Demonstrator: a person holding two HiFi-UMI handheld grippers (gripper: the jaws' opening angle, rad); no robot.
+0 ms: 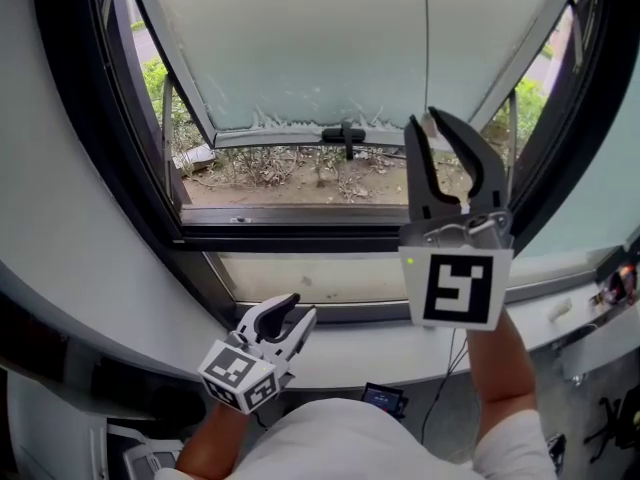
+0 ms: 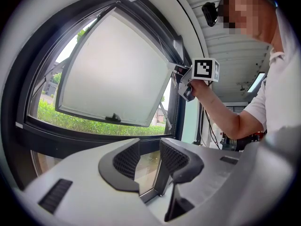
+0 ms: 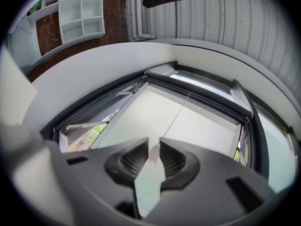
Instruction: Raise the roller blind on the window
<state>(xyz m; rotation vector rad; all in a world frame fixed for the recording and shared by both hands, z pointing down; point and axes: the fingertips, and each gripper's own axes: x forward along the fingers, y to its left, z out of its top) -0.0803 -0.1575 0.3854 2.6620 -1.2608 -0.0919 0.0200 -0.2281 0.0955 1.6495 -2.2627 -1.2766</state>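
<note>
The pale roller blind (image 1: 330, 38) covers the tilted-out window sash; it also shows as the blind (image 2: 117, 69) and the blind (image 3: 188, 121). Its thin cord (image 1: 427, 28) hangs down to a small whitish pull piece (image 1: 431, 125). My right gripper (image 1: 428, 120) is raised in front of the window's right half, shut on that piece. In the right gripper view the pull piece (image 3: 150, 173) sits pinched between the ribbed pads of the right gripper (image 3: 154, 145). My left gripper (image 1: 290, 313) hangs low by the sill, open, and the left gripper (image 2: 148, 145) holds nothing.
The sash's black handle (image 1: 345, 136) sits at its lower edge. A wide dark window frame (image 1: 150, 198) surrounds the opening, with a white sill (image 1: 340, 358) below. A small device (image 1: 383, 398) and cables lie under the sill. My right forearm (image 2: 221, 112) reaches up at the right.
</note>
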